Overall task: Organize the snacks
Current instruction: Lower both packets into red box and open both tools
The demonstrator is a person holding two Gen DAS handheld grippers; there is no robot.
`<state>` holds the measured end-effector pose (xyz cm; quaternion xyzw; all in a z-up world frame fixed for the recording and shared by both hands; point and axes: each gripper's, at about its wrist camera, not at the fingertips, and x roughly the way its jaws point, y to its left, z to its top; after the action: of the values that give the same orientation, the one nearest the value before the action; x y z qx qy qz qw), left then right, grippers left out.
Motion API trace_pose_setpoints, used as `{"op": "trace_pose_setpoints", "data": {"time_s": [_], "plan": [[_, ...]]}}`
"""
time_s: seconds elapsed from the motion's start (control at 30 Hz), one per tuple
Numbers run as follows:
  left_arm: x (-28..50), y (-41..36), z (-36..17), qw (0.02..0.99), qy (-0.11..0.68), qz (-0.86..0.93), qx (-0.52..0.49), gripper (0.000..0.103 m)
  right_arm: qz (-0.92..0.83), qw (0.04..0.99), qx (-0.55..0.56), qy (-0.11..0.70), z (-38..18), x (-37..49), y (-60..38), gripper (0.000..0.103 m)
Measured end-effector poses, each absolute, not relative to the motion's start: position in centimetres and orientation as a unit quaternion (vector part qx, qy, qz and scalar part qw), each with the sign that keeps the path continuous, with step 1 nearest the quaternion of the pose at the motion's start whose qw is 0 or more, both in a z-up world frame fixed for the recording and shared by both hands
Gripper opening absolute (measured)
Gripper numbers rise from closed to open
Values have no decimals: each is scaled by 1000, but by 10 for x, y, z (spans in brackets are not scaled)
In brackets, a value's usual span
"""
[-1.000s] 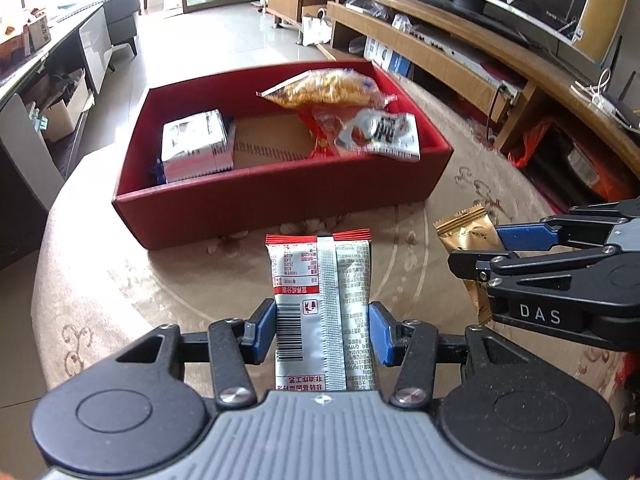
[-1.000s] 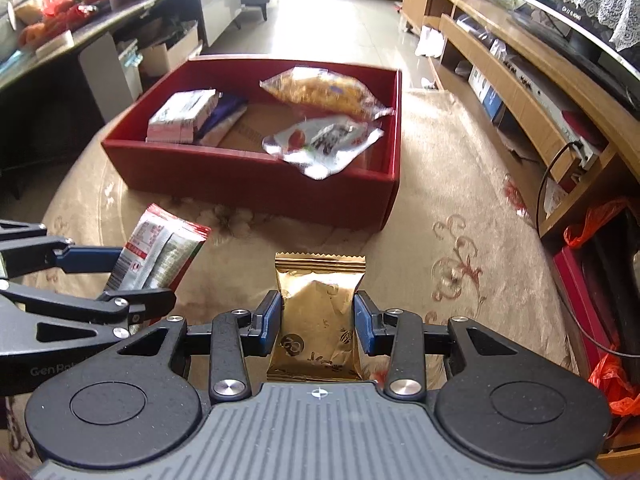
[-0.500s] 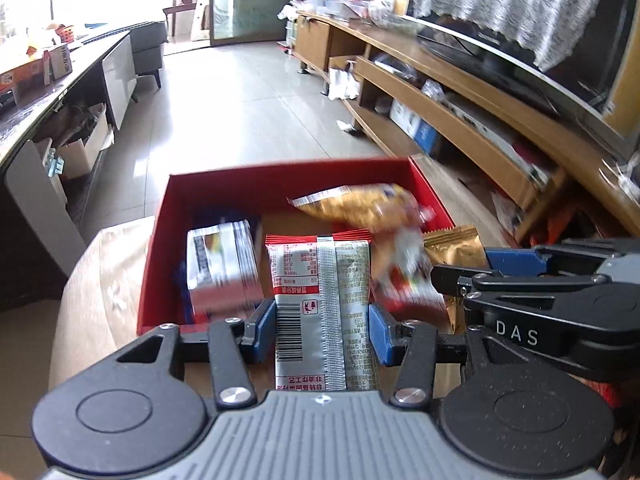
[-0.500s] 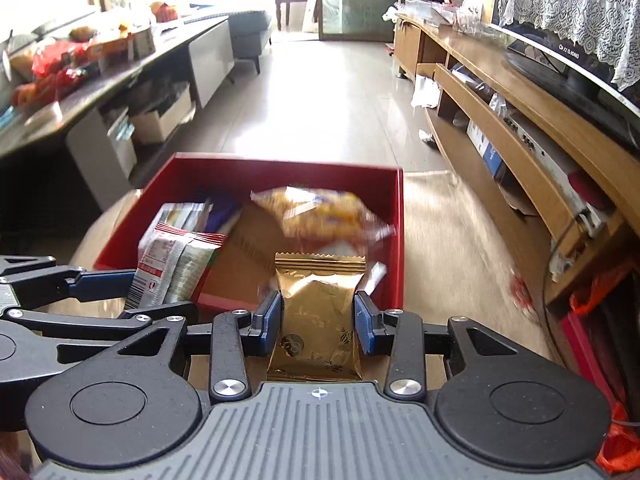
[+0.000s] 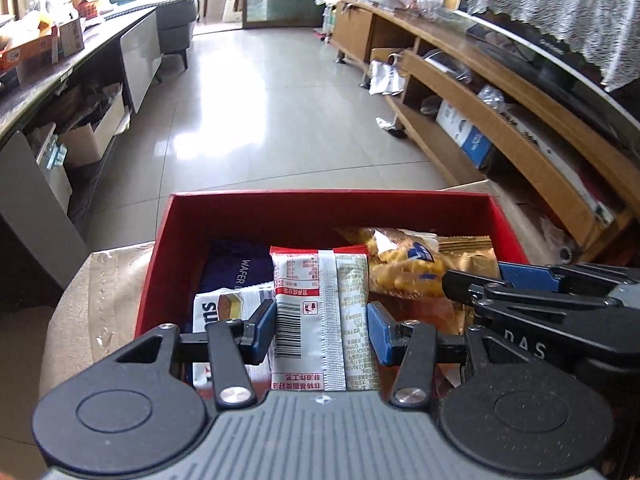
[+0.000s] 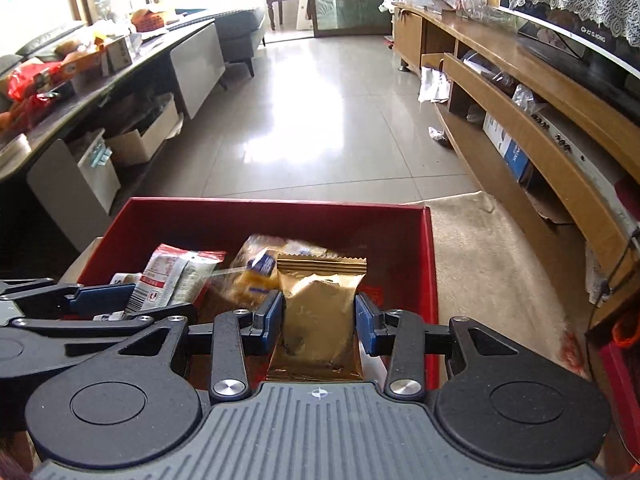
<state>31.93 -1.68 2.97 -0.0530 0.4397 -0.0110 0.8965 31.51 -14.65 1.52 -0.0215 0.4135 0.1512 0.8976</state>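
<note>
The white-and-red packet (image 5: 320, 316) stands upright between the blue pads of the left claw (image 5: 321, 328), gripped narrowly at both side edges, and it hangs over the inside of the red box (image 5: 328, 208). The gold packet (image 6: 319, 320) sits the same way in the right claw (image 6: 320, 318), also above the box, toward its right half. The right claw's jaws are opening at this moment, though in the right wrist view the pads are at the packet's sides with the packet between them; whether they press on it cannot be told for certain.

Under and beside the two carried packets the box already holds a yellow snack bag (image 5: 404, 268), a dark blue wafer pack (image 5: 240, 268) and a white wafer pack (image 5: 224, 312). The two claws are side by side, close together, with the right one's arm crossing the lower right of the left wrist view.

The step in hand looks like the drop-off: both snacks are over the box and the right one is being let go. The next move probably calls for the left claw to open too, over the free space in the middle, then for both to draw back without dragging the bags underneath. The box rests on a beige-covered desk (image 6: 488, 264).
</note>
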Motion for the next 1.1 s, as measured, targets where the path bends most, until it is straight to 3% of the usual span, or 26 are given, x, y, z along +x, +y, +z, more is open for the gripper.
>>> {"op": "trace_pose_setpoints", "data": {"time_s": [0.43,0.67,1.1], "plan": [[323,-14,29,897,440,11,-49,49,138,910,-16,390,25,319,-152,74],[305,-10,42,905,423,24,-39,63,117,916,-25,383,38,309,-151,77],[238,-2,56,908,415,17,-56,79,101,914,-38,391,56,241,-156,84]]}}
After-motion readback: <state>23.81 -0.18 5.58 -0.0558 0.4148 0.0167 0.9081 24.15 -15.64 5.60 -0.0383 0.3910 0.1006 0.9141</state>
